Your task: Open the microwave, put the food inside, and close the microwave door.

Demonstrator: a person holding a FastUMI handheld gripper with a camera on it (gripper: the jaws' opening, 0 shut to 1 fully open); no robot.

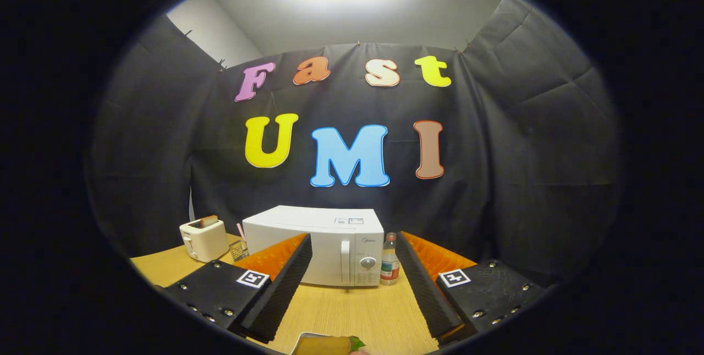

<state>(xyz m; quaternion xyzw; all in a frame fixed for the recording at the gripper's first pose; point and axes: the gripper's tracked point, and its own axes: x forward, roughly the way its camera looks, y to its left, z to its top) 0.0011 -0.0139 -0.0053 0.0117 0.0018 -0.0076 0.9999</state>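
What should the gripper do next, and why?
Probably move forward toward the vertical handle on the white box-shaped microwave. Its door looks shut, and the gripper has its fingers wide open around nothing, well short of it. The food on the white plate sits on the wooden table near the fingers, so the door likely comes first.

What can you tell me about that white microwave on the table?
The microwave is a white, boxy countertop model, apparently painted metal with a plastic front. Its door is shut, with a vertical handle beside a control panel that carries a round dial. A small label sits on top. It stands upright on the wooden table, beyond the open tongs, which hold nothing. A toaster stands to one side and a bottle close by the other.
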